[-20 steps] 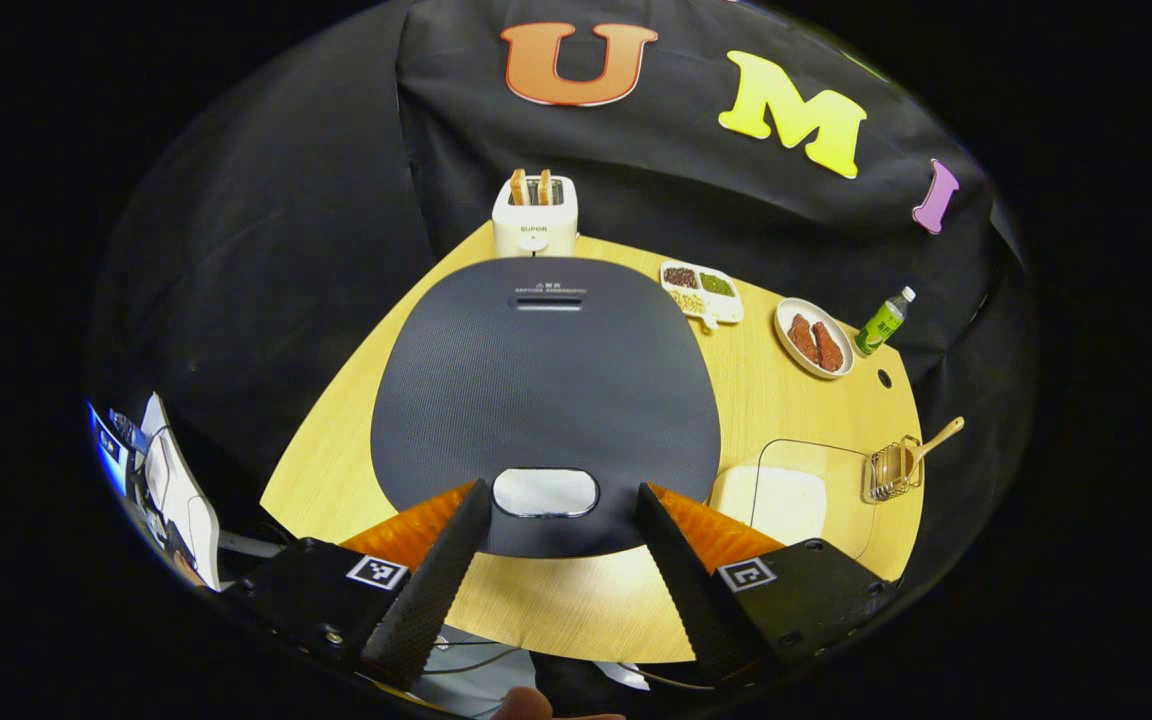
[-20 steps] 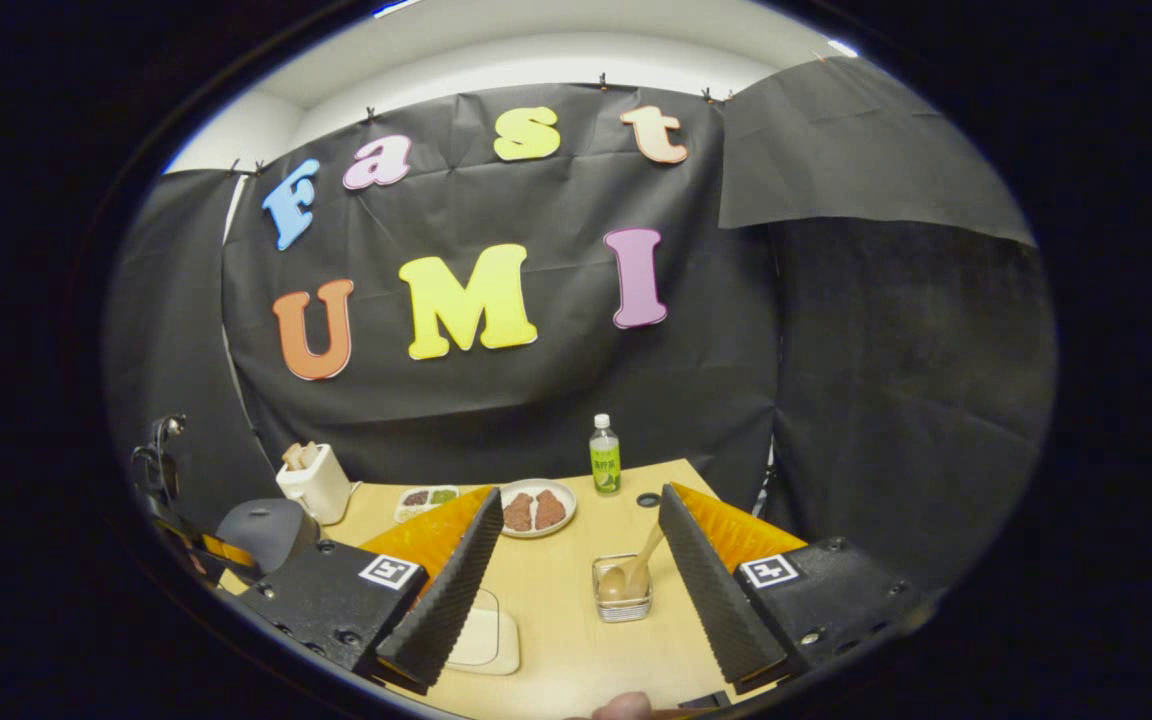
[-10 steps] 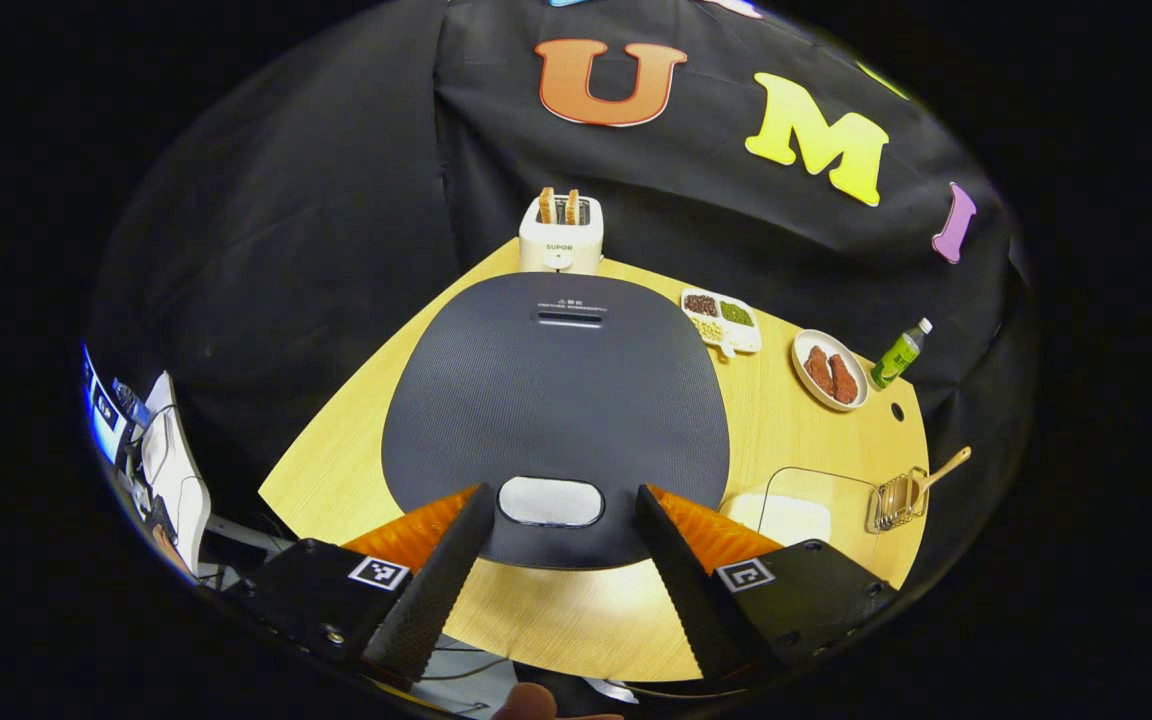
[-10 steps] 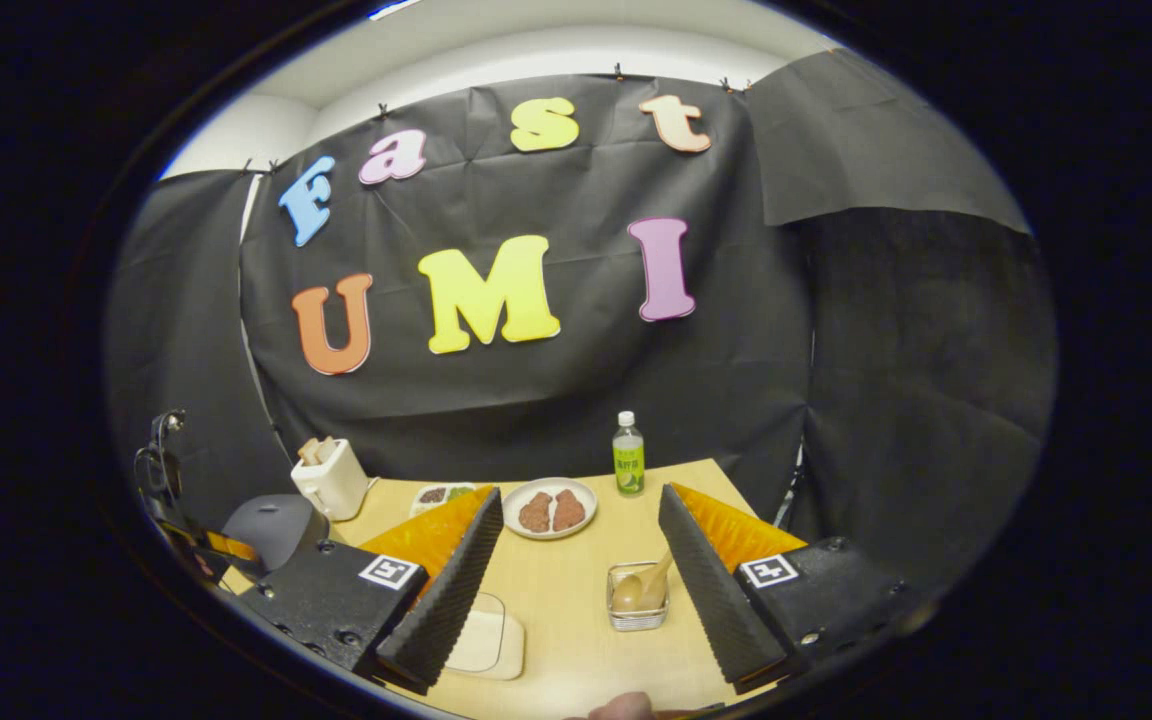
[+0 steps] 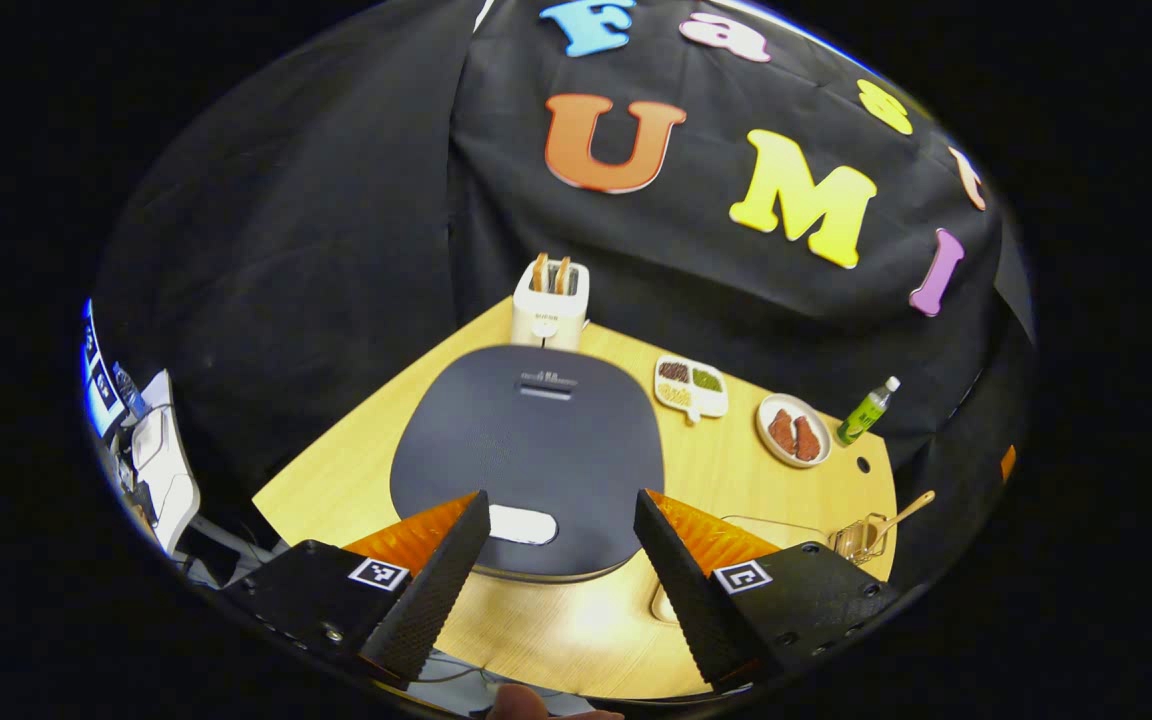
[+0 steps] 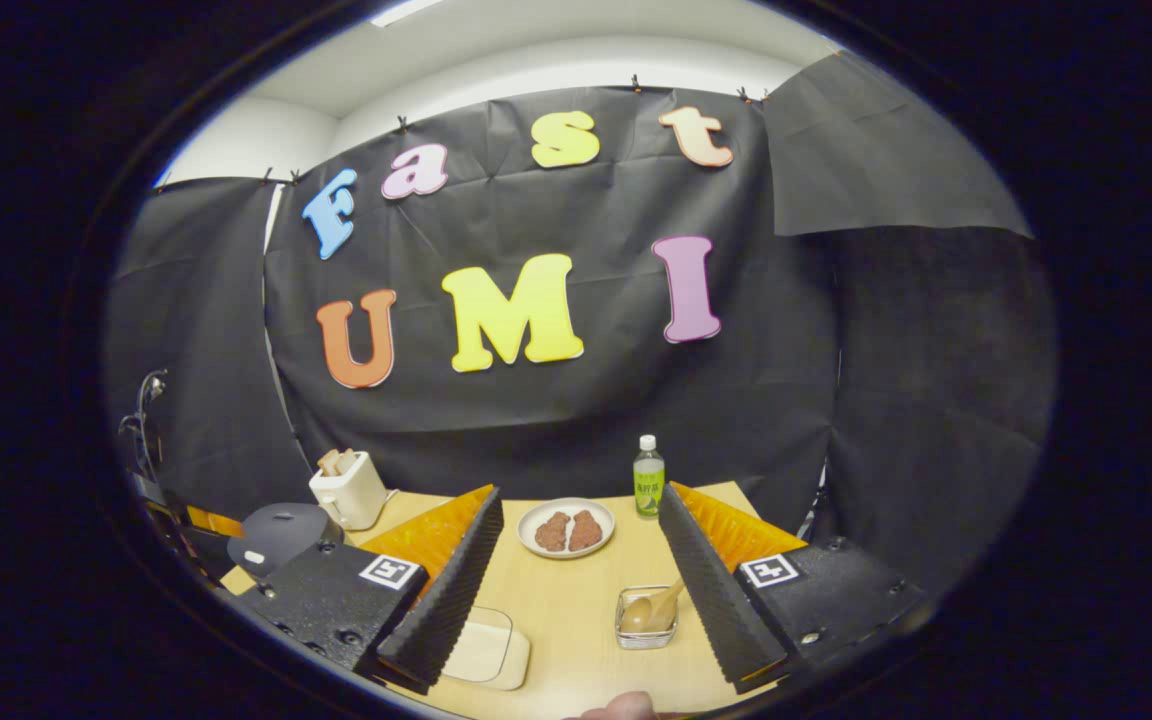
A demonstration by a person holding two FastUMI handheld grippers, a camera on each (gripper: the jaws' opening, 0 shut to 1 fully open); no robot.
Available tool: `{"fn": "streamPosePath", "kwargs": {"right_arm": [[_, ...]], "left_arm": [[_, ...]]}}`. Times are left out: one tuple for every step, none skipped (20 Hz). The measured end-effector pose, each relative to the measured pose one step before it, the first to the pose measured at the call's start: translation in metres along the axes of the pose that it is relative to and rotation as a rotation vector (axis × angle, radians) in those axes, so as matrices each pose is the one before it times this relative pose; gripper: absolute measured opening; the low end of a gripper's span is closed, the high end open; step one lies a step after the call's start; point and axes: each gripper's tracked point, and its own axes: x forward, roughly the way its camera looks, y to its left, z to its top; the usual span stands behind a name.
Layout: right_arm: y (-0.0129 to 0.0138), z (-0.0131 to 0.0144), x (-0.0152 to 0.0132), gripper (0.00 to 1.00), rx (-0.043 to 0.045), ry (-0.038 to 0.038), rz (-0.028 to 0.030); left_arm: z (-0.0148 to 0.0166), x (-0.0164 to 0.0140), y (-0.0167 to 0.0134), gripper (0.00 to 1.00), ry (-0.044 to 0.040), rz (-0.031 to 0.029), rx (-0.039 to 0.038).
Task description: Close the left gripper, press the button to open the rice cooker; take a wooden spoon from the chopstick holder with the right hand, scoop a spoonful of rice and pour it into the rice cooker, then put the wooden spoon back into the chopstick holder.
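Observation:
The dark grey rice cooker stands with its lid down and a pale oval button at its near edge. My left gripper is open and hangs above and short of the button without touching it. At the table's right edge, a wooden spoon leans in the wire chopstick holder. In the right gripper view, the holder with the spoon lies just ahead of my open right gripper. The clear rice box is partly behind its left finger, and the cooker is far left.
Along the back of the wooden table stand a white toaster, a divided dish of beans, a plate of meat and a green bottle. Black cloth walls close the booth. Cables and gear lie off the left edge.
My left gripper has drawn up and back from the cooker, which now looks smaller and farther; its lid stays down. The right gripper drifted slightly, still open.

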Motion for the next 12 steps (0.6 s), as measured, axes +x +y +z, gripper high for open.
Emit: {"fn": "streamPosePath", "kwargs": {"right_arm": [[0.00659,0.00467,-0.01136,0.99,-0.00079,-0.01468,-0.00262],[0.00568,0.00488,-0.01227,0.99,-0.00075,-0.01380,-0.00376],[0.00682,0.00778,-0.01406,0.99,-0.00078,-0.01897,-0.00404],[0.00538,0.00687,-0.01437,1.00,-0.00071,-0.01999,-0.00490],[0.00640,0.00953,-0.01546,1.00,0.00220,-0.02597,-0.00447],[0.00551,0.00851,-0.01594,1.00,0.00083,-0.02374,-0.00721],[0.00542,0.00857,-0.01586,1.00,0.00140,-0.02170,-0.00498],[0.00570,0.00576,-0.01659,0.99,0.00120,-0.01905,-0.00372],[0.00511,0.00742,-0.01695,0.99,0.00161,-0.01918,-0.00533],[0.00363,0.00464,-0.01585,0.99,-0.00160,-0.01339,-0.00604],[0.00507,0.00494,-0.01736,1.00,-0.00267,-0.01028,-0.00499],[0.00347,0.00271,-0.01560,1.00,-0.00527,-0.00965,-0.00633]], "left_arm": [[0.01286,-0.01555,-0.00443,0.95,-0.05206,-0.02272,0.01092],[0.01315,-0.01701,-0.00723,0.95,-0.05351,-0.03222,0.00733],[0.01377,-0.01603,-0.00630,0.95,-0.05052,-0.03127,0.00804],[0.01089,-0.01707,-0.00614,0.95,-0.04544,-0.02998,0.01194],[0.00633,-0.01785,-0.01348,0.95,-0.04570,-0.02864,0.01412],[0.01406,-0.02147,0.00319,0.95,-0.04137,-0.03041,0.01510],[0.01026,-0.01996,-0.00862,0.95,-0.04058,-0.03165,0.01306],[0.00854,-0.01913,-0.00923,0.95,-0.03741,-0.03319,0.00702],[0.00778,-0.01683,-0.00996,0.95,-0.03893,-0.03215,0.00114],[0.00665,-0.01516,-0.01020,0.95,-0.03060,-0.03199,0.00262],[0.00282,-0.01497,-0.00958,0.95,-0.02109,-0.02842,0.00426],[0.00138,-0.01308,-0.00796,0.95,-0.01638,-0.02320,0.00797]]}}
